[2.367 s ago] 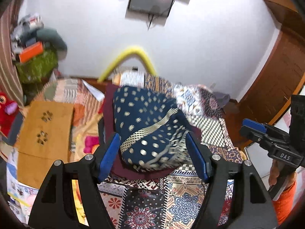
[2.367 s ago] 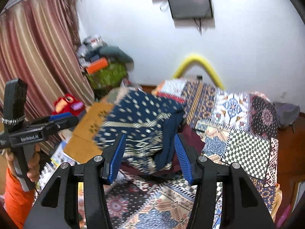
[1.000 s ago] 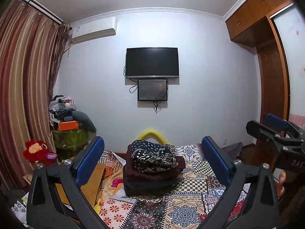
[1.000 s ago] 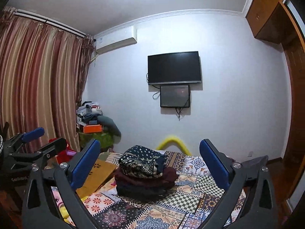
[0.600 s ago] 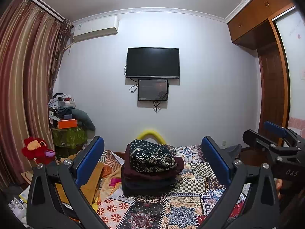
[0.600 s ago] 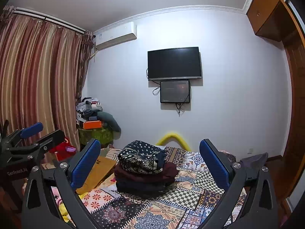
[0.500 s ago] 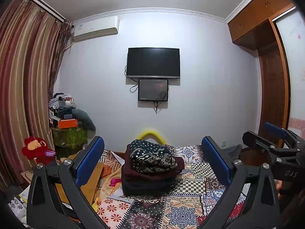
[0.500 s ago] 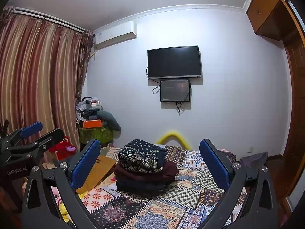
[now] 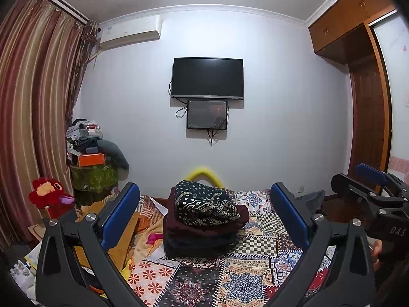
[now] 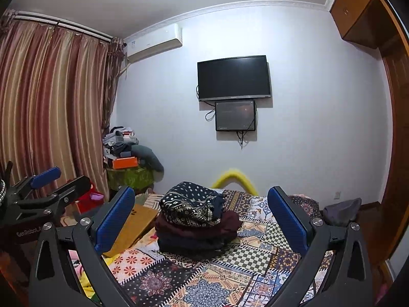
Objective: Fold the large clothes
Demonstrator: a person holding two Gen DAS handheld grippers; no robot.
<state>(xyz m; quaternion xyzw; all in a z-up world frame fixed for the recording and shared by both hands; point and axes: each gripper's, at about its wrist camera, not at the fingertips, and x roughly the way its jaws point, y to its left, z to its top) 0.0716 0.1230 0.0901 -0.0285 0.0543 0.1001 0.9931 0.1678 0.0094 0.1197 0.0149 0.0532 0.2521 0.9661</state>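
A stack of folded clothes [image 9: 204, 226] [image 10: 195, 230] sits on the patchwork bedspread [image 9: 245, 276] [image 10: 204, 281]. On top lies a navy garment with a white pattern [image 9: 203, 206] [image 10: 190, 204], over maroon and dark folded pieces. My left gripper [image 9: 204, 216] is held well back from the stack, open and empty. My right gripper [image 10: 202, 220] is likewise back from it, open wide with nothing between its fingers. Each gripper also shows at the edge of the other's view: the right gripper [image 9: 368, 192], the left gripper [image 10: 48, 189].
Left of the bed are a brown cardboard sheet [image 10: 133, 225], a red plush toy [image 9: 49, 198] and a cluttered green stand [image 10: 130, 171] by the curtain. A yellow curved tube [image 10: 234, 175] stands behind the stack. A TV [image 9: 207, 78] hangs on the wall; wooden wardrobe [image 9: 368, 128] at right.
Both grippers were close around the navy garment 2.4 s ago; they have since let it lie on the stack, opened wide and pulled far back. In the last half second almost nothing moved.
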